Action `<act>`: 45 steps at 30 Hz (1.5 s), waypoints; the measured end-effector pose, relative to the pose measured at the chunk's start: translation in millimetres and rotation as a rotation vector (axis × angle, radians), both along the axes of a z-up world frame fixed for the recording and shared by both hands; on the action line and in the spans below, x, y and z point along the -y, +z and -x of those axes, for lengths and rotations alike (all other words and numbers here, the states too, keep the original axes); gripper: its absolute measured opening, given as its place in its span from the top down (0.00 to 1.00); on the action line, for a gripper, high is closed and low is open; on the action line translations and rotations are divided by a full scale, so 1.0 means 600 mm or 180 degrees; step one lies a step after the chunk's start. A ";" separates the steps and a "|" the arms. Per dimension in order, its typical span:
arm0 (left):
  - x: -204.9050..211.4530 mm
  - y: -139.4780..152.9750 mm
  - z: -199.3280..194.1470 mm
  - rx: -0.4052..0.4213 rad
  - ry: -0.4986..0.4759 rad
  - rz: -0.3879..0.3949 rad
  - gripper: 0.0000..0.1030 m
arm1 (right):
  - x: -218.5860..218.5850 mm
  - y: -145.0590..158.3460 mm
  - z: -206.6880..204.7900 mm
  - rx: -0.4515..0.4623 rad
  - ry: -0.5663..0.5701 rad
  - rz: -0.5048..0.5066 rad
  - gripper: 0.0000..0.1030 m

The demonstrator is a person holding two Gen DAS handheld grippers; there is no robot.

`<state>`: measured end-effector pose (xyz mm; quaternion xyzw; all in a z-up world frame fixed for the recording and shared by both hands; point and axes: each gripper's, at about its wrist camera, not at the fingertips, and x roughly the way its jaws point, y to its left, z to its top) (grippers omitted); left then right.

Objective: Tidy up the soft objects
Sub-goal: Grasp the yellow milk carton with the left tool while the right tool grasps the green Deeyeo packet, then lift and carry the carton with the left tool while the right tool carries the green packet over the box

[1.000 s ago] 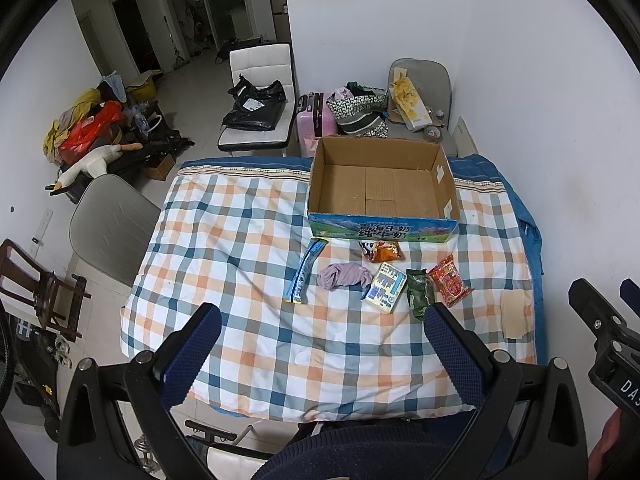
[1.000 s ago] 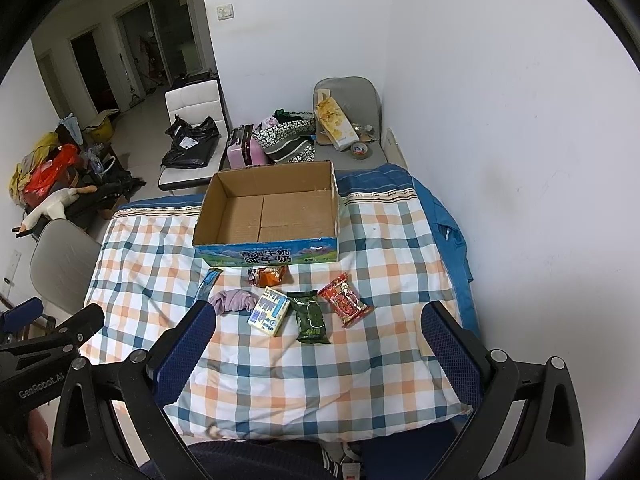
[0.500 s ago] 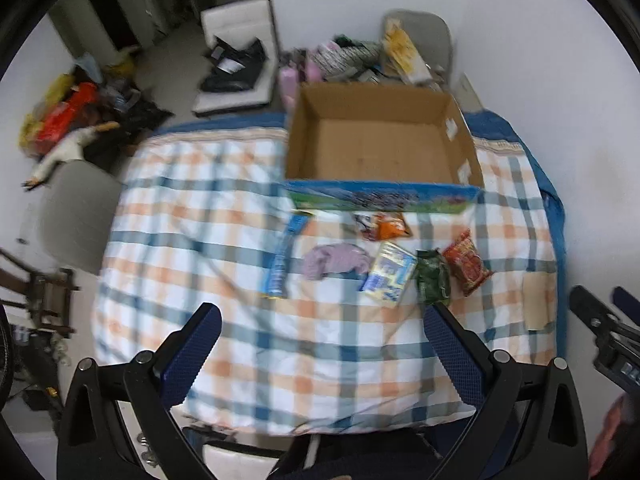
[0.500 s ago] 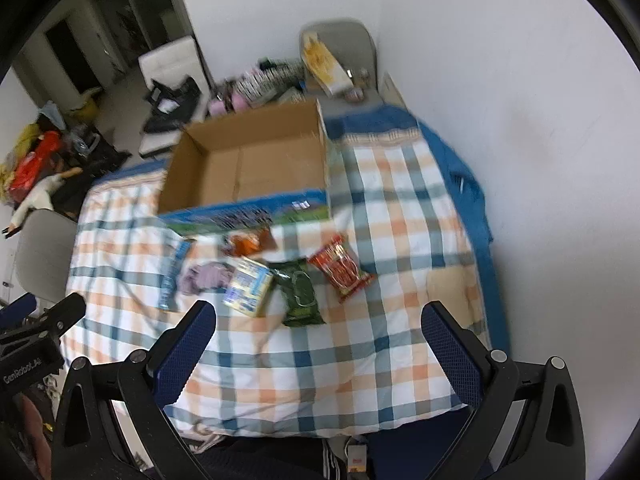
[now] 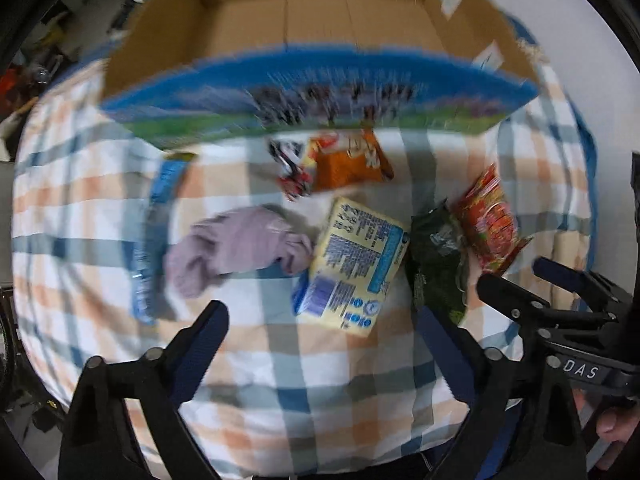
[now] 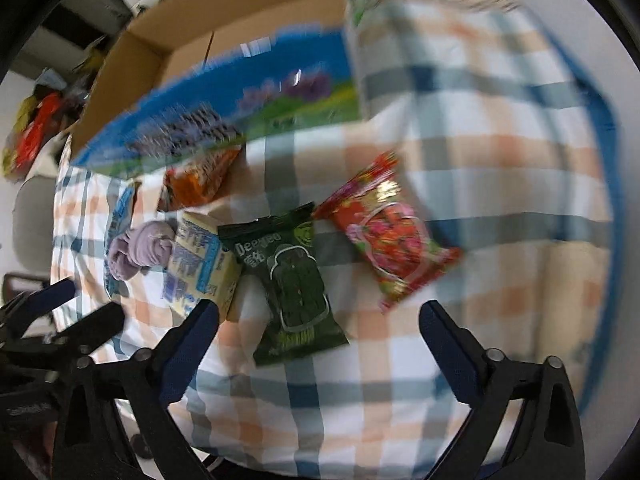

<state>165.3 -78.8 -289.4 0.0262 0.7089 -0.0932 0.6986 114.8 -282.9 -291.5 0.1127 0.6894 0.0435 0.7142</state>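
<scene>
Two claws gaping; crinkly packets, cardboard box.

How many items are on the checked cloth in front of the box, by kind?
Snack packets: 3 (orange, dark green, red)
Yellow-blue carton: 1
Long blue packet: 1
Purple cloth: 1
Small red-black item, too blurred to name: 1
Total: 7
</scene>
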 end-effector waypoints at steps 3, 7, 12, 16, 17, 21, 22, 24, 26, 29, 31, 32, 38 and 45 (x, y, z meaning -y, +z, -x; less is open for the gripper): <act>0.004 -0.032 -0.006 -0.0128 -0.0010 0.0034 0.08 | -0.003 -0.051 -0.018 -0.0135 0.0112 -0.0207 0.17; 0.008 -0.055 -0.010 -0.0202 -0.0067 -0.0021 0.08 | -0.013 -0.107 -0.040 -0.0369 0.0200 -0.0514 0.24; 0.008 -0.075 -0.016 -0.0222 -0.0131 -0.0094 0.08 | -0.030 -0.145 -0.043 -0.0487 0.0184 -0.0682 0.52; 0.023 -0.095 -0.021 -0.0204 -0.0244 -0.0133 0.09 | -0.037 -0.135 -0.029 -0.0494 0.0131 -0.0372 0.60; 0.029 -0.099 -0.022 -0.0208 -0.0269 -0.0149 0.08 | -0.036 -0.126 -0.024 -0.0503 0.0117 -0.0269 0.61; 0.060 -0.127 -0.028 -0.0208 -0.0355 -0.0259 0.16 | -0.038 -0.117 -0.009 -0.0559 0.0142 0.0276 0.61; 0.067 -0.136 -0.029 -0.0210 -0.0371 -0.0299 0.21 | -0.037 -0.118 -0.008 -0.0553 0.0150 0.0294 0.61; 0.080 -0.154 -0.029 -0.0229 -0.0439 -0.0394 0.31 | -0.040 -0.126 -0.003 -0.0605 0.0138 0.0305 0.61; 0.098 -0.171 -0.028 -0.0201 -0.0500 -0.0478 0.34 | -0.034 -0.139 0.001 -0.0647 0.0071 0.0265 0.60; 0.110 -0.188 -0.025 -0.0161 -0.0536 -0.0539 0.36 | -0.036 -0.151 0.002 -0.0668 0.0024 0.0277 0.60; 0.111 -0.195 -0.024 -0.0135 -0.0482 -0.0522 0.36 | -0.037 -0.157 0.005 -0.0663 0.0007 0.0295 0.60; 0.107 -0.192 -0.022 -0.0127 -0.0448 -0.0508 0.36 | -0.039 -0.158 0.007 -0.0669 -0.0016 0.0300 0.60; 0.081 -0.175 -0.003 -0.0092 -0.0307 -0.0488 0.37 | -0.041 -0.162 0.022 -0.0653 0.0004 0.0409 0.61; 0.056 -0.180 0.053 -0.0228 -0.0211 -0.0435 0.37 | -0.081 -0.185 0.020 -0.0677 0.0056 0.0543 0.62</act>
